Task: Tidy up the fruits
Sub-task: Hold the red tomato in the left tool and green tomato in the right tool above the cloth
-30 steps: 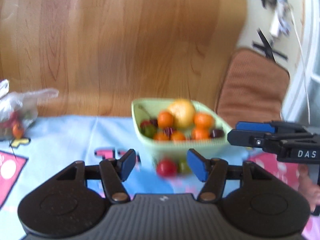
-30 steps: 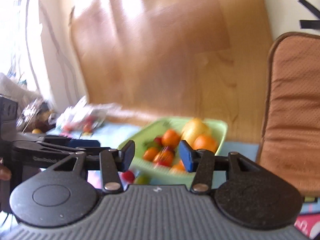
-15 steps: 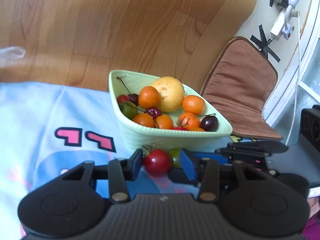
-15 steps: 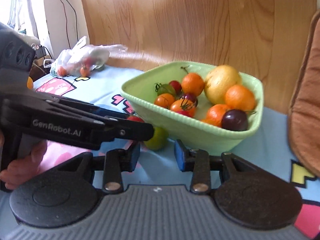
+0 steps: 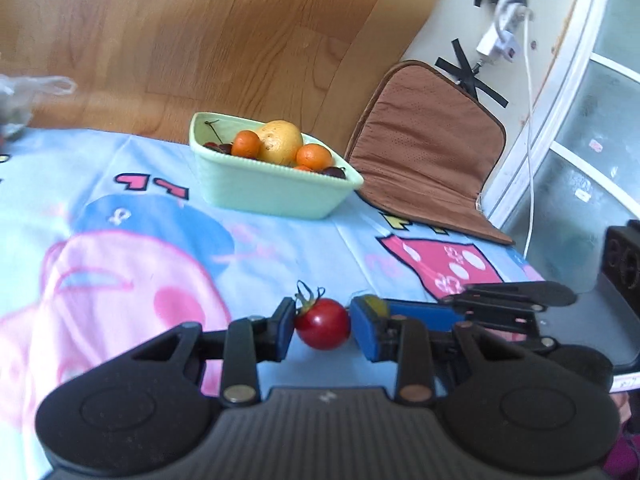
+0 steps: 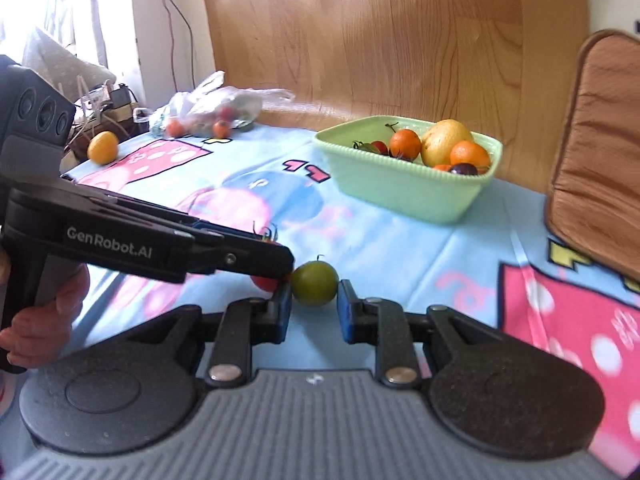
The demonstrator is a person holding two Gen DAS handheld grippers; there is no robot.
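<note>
A: Status on the grippers?

B: Left gripper has its jaws clamped on the red cherry tomato, stem tuft pointing up-left. Right gripper has closed down around the green tomato. The near pad touches it; on the far side I see a thin sliver of gap, so contact there is hard to confirm, but the jaws are about as tight as they go. I read it as a grip.

A: Where are both fruits relative to the target?

B: Both sit low over the blue cartoon cloth on the surface, side by side, nearly touching. The two grippers cross here: the left one comes in from the right wrist view's left side, over the red one.

A: And the bowl?

B: Green bowl is well ahead of both jaws, already loaded with oranges and a yellow fruit. From the right gripper it lies ahead and to the right; from the left, ahead and slightly left. Neither hand is clearly nearer.

A: Axis?

B: Both round, none that matters.
</note>
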